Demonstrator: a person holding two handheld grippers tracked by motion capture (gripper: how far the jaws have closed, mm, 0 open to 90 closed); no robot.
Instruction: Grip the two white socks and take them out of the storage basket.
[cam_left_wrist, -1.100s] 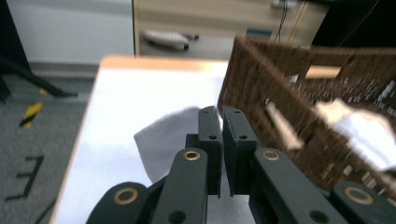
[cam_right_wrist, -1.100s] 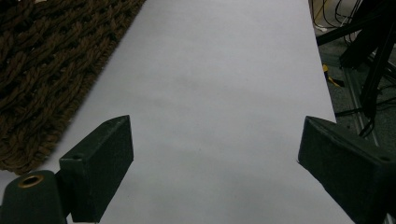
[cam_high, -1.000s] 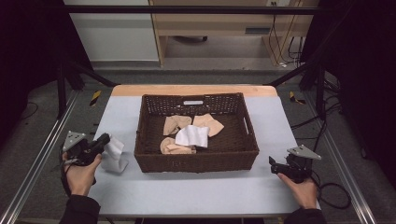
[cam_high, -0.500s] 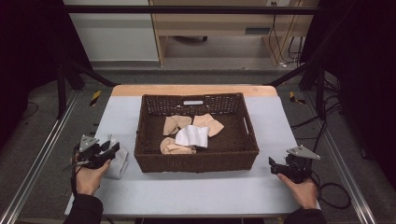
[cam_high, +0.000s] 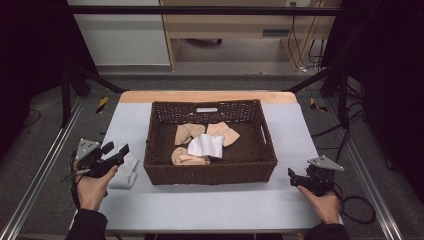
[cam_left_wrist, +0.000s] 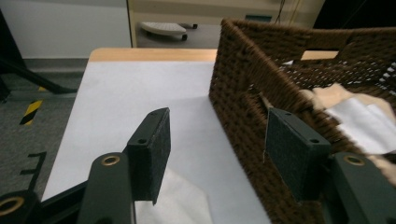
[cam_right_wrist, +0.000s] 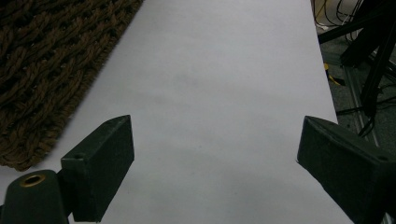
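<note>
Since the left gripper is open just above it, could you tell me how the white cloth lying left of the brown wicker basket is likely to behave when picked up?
The white cloth lies in soft rumpled folds, so it will probably droop limply from the left gripper. It looks thin, so likely light. On the smooth table it may slide or bunch if pushed.

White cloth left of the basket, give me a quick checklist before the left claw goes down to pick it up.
1. Left claw open: ok.
2. Nothing held between its jaws: ok.
3. White cloth lying on the table, outside the wicker basket: ok.
4. Claw centred over the cloth: not ok, the cloth sits low at the frame's bottom edge.
5. Basket wall clear of the jaws: not ok, it stands right at one jaw.
6. Right claw parked away, open: ok.
</note>
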